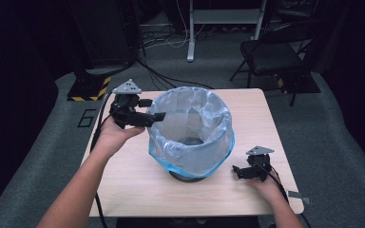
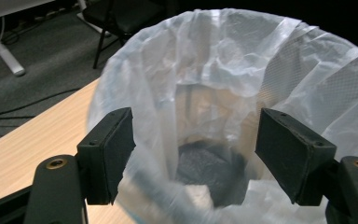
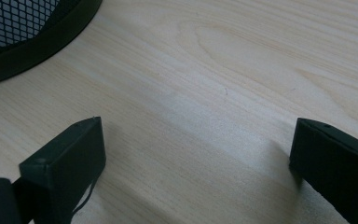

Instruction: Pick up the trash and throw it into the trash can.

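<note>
On table, left tool gapes half-open at bag rim.

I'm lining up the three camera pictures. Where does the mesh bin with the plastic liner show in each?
High view: mesh bin at table centre, liner draped over it.
Left gripper view: the liner spans the frame; the bin's dark bottom is centre-low.
Right gripper view: the bin's base at the top-left corner.
Shared landmark: the wooden table.

No word, label, brand or number can be read anywhere. The one sign is a band of yellow-and-black hazard stripes on a dark base on the floor.
</note>
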Motion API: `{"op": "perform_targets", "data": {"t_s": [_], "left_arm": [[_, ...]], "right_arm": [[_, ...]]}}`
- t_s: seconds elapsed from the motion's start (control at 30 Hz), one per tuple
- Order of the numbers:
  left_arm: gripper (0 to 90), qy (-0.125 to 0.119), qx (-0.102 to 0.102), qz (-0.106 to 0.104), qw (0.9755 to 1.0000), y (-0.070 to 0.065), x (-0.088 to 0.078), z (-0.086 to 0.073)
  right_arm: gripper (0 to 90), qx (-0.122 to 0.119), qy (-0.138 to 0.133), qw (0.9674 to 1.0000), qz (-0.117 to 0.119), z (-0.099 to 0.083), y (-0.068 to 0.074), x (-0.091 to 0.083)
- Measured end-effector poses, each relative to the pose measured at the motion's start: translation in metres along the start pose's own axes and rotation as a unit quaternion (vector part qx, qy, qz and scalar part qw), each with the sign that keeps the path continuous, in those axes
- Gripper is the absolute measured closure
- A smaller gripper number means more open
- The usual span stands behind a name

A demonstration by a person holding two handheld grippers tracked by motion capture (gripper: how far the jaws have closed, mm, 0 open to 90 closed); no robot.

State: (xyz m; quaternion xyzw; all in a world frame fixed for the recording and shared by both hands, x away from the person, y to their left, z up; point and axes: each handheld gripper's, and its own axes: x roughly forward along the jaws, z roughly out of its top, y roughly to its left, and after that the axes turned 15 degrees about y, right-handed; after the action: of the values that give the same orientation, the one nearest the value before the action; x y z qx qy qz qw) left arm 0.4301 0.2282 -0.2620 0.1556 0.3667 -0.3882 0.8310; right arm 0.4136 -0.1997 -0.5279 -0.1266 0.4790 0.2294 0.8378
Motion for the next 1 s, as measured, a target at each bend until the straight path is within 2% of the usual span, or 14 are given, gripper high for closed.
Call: {"op": "perform_targets", "data": {"t_s": [0.33, 0.47, 0.6, 0.77, 1.0], "left_arm": [[28.6, -0.019, -0.025, 0.016, 0.9994, 0.022, -0.019, -0.03], [28.9, -0.022, -0.028, 0.023, 0.9991, 0.028, -0.022, -0.044], [29.3, -0.029, -0.038, 0.023, 0.9986, 0.035, -0.019, -0.06], [30.4, -0.019, -0.045, 0.025, 0.9985, 0.043, -0.011, -0.078], [31.4, -0.017, -0.045, 0.032, 0.9983, 0.048, -0.003, -0.1]], "right_arm": [[2.6, 0.0, 0.0, 1.0, 0.0, 0.0, 0.0, 0.0], [2.6, 0.0, 0.0, 1.0, 0.0, 0.0, 0.0, 0.0], [2.6, 0.0, 0.0, 1.0, 0.0, 0.0, 0.0, 0.0], [2.6, 0.0, -0.001, 1.0, 0.001, 0.0, 0.0, 0.0], [2.6, 0.0, 0.0, 1.0, 0.0, 0.0, 0.0, 0.0]]}}
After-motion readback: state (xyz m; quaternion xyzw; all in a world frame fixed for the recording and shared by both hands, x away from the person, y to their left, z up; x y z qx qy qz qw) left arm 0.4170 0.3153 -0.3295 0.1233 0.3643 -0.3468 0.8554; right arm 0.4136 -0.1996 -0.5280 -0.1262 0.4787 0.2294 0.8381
